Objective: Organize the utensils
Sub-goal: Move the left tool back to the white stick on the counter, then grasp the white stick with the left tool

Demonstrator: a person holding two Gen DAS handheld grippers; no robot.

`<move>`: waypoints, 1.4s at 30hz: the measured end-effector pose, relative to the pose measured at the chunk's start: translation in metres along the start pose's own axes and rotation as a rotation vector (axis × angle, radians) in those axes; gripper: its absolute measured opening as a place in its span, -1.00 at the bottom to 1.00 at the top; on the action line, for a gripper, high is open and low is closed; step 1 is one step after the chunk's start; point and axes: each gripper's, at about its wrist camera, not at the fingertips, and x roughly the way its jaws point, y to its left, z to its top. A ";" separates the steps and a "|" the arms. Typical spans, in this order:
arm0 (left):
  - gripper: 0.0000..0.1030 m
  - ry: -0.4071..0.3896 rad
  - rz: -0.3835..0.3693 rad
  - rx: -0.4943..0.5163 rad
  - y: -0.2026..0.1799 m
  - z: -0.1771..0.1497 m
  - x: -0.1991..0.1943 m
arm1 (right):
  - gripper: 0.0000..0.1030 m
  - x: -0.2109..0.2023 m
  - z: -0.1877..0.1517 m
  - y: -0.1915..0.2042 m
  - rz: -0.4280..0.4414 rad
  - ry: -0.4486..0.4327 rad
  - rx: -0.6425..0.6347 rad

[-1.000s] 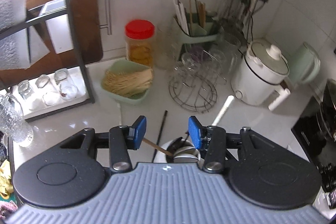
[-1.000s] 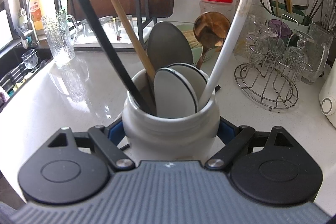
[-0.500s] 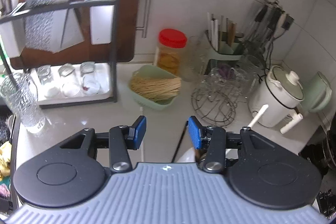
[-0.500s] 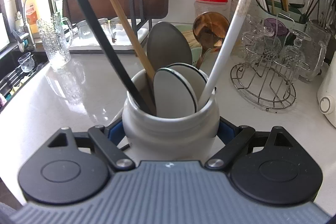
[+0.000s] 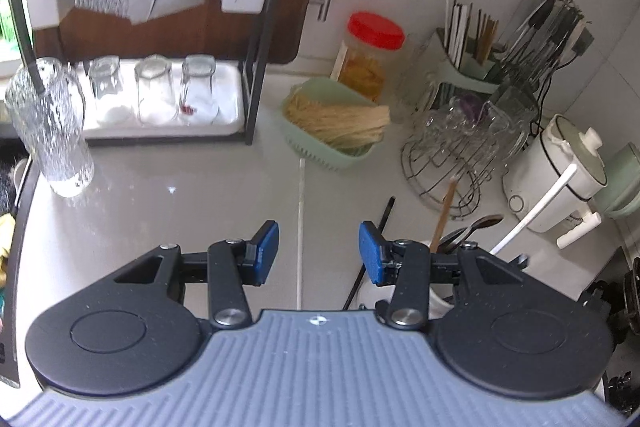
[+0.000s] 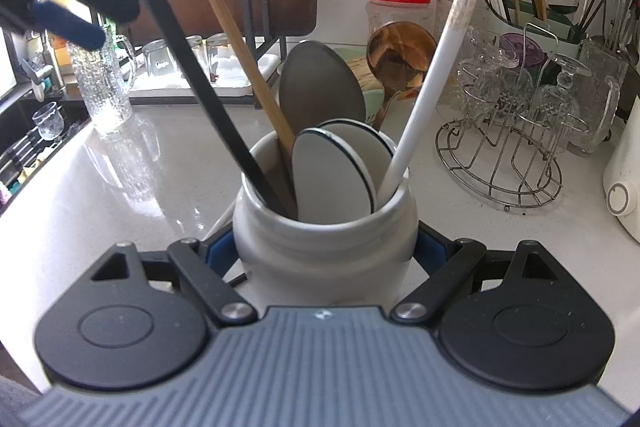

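The right tongs (image 6: 324, 251) grasp a white jar (image 6: 324, 251) by its sides; their blue pads are mostly hidden behind the jar's body, and the jar's base is cut off by the tongs' own housing. The left tongs (image 5: 318, 253) are released, with nothing between their pads, which stand apart above the counter (image 5: 160, 211). A thin white stick (image 5: 300, 227) lies on the counter between and beyond those pads; its near end is hidden under the housing.

In the right wrist view a blurred dark shape with a blue pad sits at the upper left of the right tongs, too blurred to read further, though it looks like the left tongs.

The jar stands on the counter and holds the utensils: a black stick (image 6: 188, 75) and a wooden stick (image 6: 236, 59) leaning left, a white stick (image 6: 436, 55) leaning right, two white spoons (image 6: 332, 183) with dark rims, a grey spoon (image 6: 320, 91) behind them and a copper spoon (image 6: 400, 55) behind that. The stick tops run out of frame. From the left tongs the jar lies at their right, largely hidden by the right finger.

Beyond the left tongs, a green basket (image 5: 316, 151) holds pale thin sticks. To its right a wire rack (image 5: 444, 163) holds glasses, hard to tell apart. A red-lidded jar (image 5: 368, 55) stands behind the basket.
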 end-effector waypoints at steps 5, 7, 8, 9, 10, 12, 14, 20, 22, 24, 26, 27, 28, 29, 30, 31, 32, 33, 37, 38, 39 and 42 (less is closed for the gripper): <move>-0.03 0.024 -0.002 -0.019 0.011 -0.010 0.012 | 0.76 -0.001 -0.002 0.001 -0.010 -0.007 0.007; -0.03 0.037 -0.001 -0.026 0.015 -0.014 0.019 | 0.76 -0.001 -0.003 0.001 -0.012 -0.010 0.009; -0.03 0.044 0.002 -0.030 0.017 -0.016 0.023 | 0.76 -0.001 -0.003 0.001 -0.013 -0.011 0.008; -0.03 0.053 0.004 -0.034 0.019 -0.017 0.027 | 0.76 -0.002 -0.003 0.001 -0.013 -0.010 0.010; -0.03 0.057 0.004 -0.037 0.021 -0.019 0.031 | 0.76 -0.002 -0.003 0.002 -0.015 -0.008 0.011; -0.03 0.070 0.009 -0.042 0.025 -0.020 0.041 | 0.76 -0.002 -0.002 0.003 -0.018 -0.001 0.014; -0.03 0.080 0.011 -0.050 0.029 -0.020 0.052 | 0.76 -0.003 -0.002 0.003 -0.020 0.006 0.016; -0.03 0.123 -0.002 -0.042 0.033 -0.014 0.096 | 0.76 -0.005 -0.001 0.003 -0.033 0.033 0.026; -0.03 0.140 -0.010 -0.034 0.032 -0.011 0.111 | 0.76 -0.005 0.000 0.002 -0.038 0.044 0.030; -0.03 0.151 -0.017 -0.025 0.030 -0.008 0.125 | 0.76 -0.006 0.000 0.002 -0.044 0.054 0.035; -0.03 0.158 -0.023 -0.012 0.029 -0.004 0.138 | 0.76 -0.006 0.000 0.002 -0.050 0.061 0.039; -0.03 0.163 -0.023 -0.003 0.027 -0.001 0.146 | 0.76 -0.006 0.001 0.002 -0.053 0.064 0.042; -0.03 0.166 -0.022 0.007 0.026 0.002 0.154 | 0.76 -0.006 0.001 0.002 -0.057 0.067 0.045; -0.03 0.168 -0.021 0.016 0.025 0.004 0.161 | 0.76 -0.006 0.001 0.002 -0.060 0.069 0.048; -0.03 0.171 -0.018 0.022 0.025 0.007 0.168 | 0.76 -0.006 0.001 0.003 -0.064 0.071 0.051; -0.03 0.175 -0.017 0.029 0.024 0.010 0.175 | 0.76 -0.006 0.001 0.003 -0.067 0.072 0.053; -0.05 0.179 -0.017 0.034 0.024 0.013 0.182 | 0.76 -0.006 0.001 0.003 -0.070 0.075 0.056; -0.05 0.182 -0.018 0.039 0.023 0.016 0.188 | 0.76 -0.006 0.001 0.003 -0.073 0.077 0.058; -0.06 0.179 -0.007 0.080 0.019 0.026 0.207 | 0.76 -0.006 0.002 0.003 -0.085 0.084 0.066; -0.08 0.178 -0.003 0.092 0.017 0.029 0.212 | 0.76 -0.005 0.003 0.003 -0.087 0.087 0.069; -0.12 0.177 0.001 0.101 0.016 0.031 0.214 | 0.76 -0.005 0.003 0.003 -0.089 0.089 0.070; -0.34 0.191 0.034 0.129 0.012 0.037 0.227 | 0.76 -0.005 0.003 0.004 -0.099 0.093 0.078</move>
